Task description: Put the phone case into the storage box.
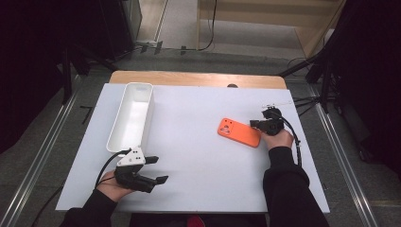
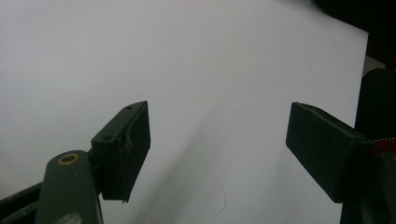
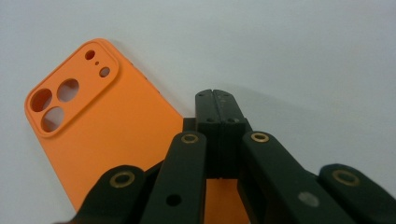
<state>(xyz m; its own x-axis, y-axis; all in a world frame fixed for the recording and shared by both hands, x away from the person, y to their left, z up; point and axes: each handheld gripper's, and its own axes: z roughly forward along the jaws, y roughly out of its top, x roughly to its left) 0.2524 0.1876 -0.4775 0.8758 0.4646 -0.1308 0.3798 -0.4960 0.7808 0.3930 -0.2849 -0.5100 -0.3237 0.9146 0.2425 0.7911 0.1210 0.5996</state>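
Lying flat near the bench's (image 1: 198, 189) right edge, the orange phone case (image 1: 239, 132) shows its camera cutouts. Just beside it, the right tongs (image 3: 215, 100) have both jaws pressed together on nothing. Near the front left corner, the left tongs (image 1: 157, 169) stand wide apart and empty, close to a white tray (image 1: 124, 137).

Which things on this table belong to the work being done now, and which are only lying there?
In the work:
- orange phone case, flat on the white table sheet
- right tongs, jaws shut, over the case's edge

Only lying about:
- white tray, far left
- left tongs, jaws open with nothing between them, resting near the tray's near end
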